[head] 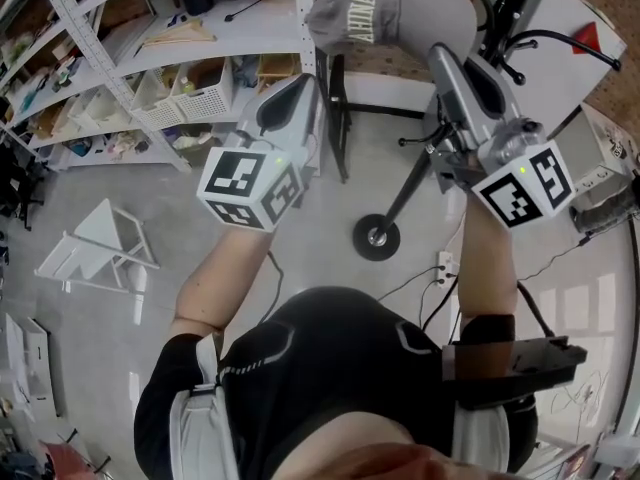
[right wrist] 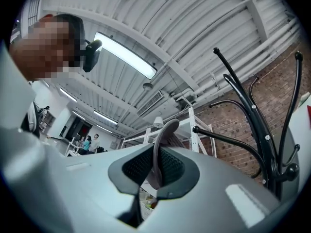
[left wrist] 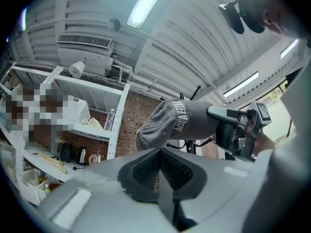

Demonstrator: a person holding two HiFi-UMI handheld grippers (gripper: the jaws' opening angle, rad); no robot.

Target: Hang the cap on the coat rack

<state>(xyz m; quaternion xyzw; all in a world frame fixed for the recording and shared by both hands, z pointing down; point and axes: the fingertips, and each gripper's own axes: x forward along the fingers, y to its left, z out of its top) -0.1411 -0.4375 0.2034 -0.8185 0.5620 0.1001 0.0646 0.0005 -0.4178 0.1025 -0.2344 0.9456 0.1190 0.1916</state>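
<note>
Right gripper point(right wrist: 159, 164) pinches just the grey fabric cap's point(head: 355, 13) edge; left gripper point(left wrist: 160, 171) is closed on nothing. The cap may slip free short of the black metal coat rack point(head: 377, 236).

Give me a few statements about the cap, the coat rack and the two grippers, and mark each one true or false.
1. The right gripper pinches an edge of the cap. True.
2. The cap hangs on a hook of the coat rack. False: it is held up in the right gripper, off the hooks.
3. The left gripper grips the cap too. False: its fingers are shut on nothing, and the cap is ahead of them, apart.
4. The coat rack is black. True.
5. The cap is red. False: it is gray with white lettering.
</note>
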